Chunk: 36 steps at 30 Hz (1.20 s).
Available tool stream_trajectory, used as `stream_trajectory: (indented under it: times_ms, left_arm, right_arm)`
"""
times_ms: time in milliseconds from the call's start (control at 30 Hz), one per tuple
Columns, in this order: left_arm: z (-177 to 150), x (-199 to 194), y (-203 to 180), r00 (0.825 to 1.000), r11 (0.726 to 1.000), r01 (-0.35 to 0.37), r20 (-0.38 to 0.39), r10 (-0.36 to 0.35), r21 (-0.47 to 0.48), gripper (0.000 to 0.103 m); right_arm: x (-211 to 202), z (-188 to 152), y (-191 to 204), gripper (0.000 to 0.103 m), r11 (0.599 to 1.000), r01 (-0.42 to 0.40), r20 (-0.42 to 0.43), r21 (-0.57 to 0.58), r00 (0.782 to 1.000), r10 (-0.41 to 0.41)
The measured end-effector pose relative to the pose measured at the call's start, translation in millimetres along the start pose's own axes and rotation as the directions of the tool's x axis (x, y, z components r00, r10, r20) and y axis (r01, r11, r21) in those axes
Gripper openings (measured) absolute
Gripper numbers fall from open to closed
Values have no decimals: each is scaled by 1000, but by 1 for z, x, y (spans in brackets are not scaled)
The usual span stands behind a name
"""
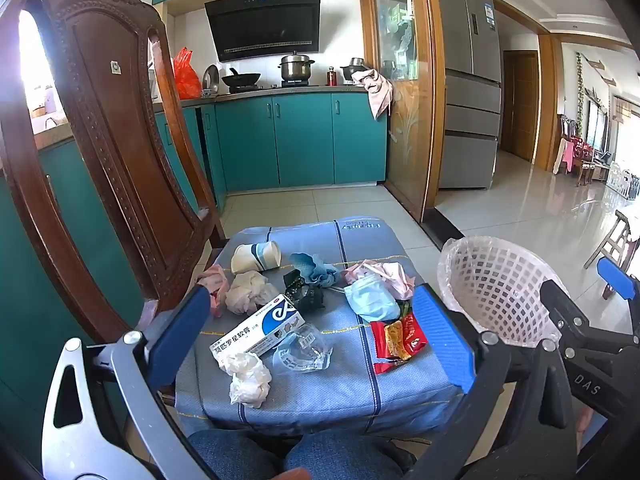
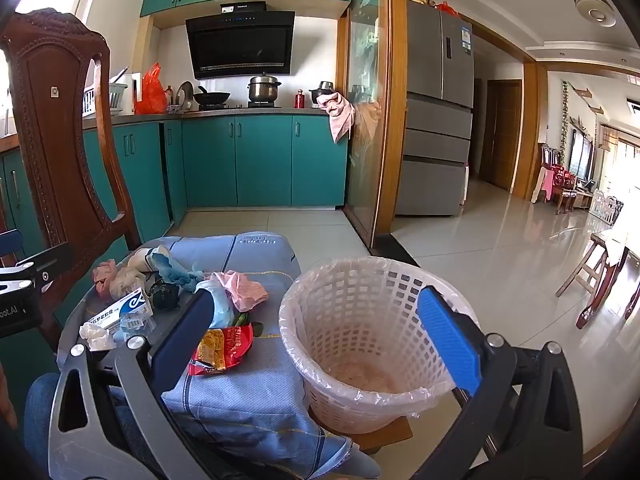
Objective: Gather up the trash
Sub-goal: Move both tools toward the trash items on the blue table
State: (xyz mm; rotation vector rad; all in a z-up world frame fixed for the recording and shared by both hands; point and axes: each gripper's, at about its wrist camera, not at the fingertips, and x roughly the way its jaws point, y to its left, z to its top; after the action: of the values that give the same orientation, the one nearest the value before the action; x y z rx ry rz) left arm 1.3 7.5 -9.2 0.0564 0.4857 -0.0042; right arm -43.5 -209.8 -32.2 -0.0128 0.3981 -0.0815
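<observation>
Carved wooden chair stands at the left, top and left side cut off by the frame. Its back hides part of the teal kitchen cabinets.

Tabletop is draped in a blue cloth; the near edge is hidden behind my knees and the claws, so what's under the cloth is unreadable.

Lined white mesh basket sits just right of the tabletop on a low wooden stand. Its near-right rim is hidden by the right claw finger. Something pale lies at the bottom; can't make it out.

Trash is piled on the cloth:
- medicine box, text too small to read
- blue face mask overlapping a pink bag
- paper cup lying on its side
- red snack wrapper near the right edge
- crumpled tissue touching the box's near end
- clear plastic film, outline hard to trace
- dark wad behind the box, unidentifiable

Left claw: jaws wide apart, hovering over the near side of the pile, holding nothing.

Right claw: jaws wide apart, holding nothing, framing the basket. Left finger overlaps the mask and wrapper in view; can't tell if it touches them.
</observation>
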Motion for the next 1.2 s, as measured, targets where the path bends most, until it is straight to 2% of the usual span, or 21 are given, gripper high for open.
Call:
stream_trajectory:
  times_ms: [1200]
  left_arm:
    - [2,0,4,1000,1000,-6,-4,6,1,101]
  right_arm:
    - [0,0,2,100,1000,2,13,-4,1000,-2]
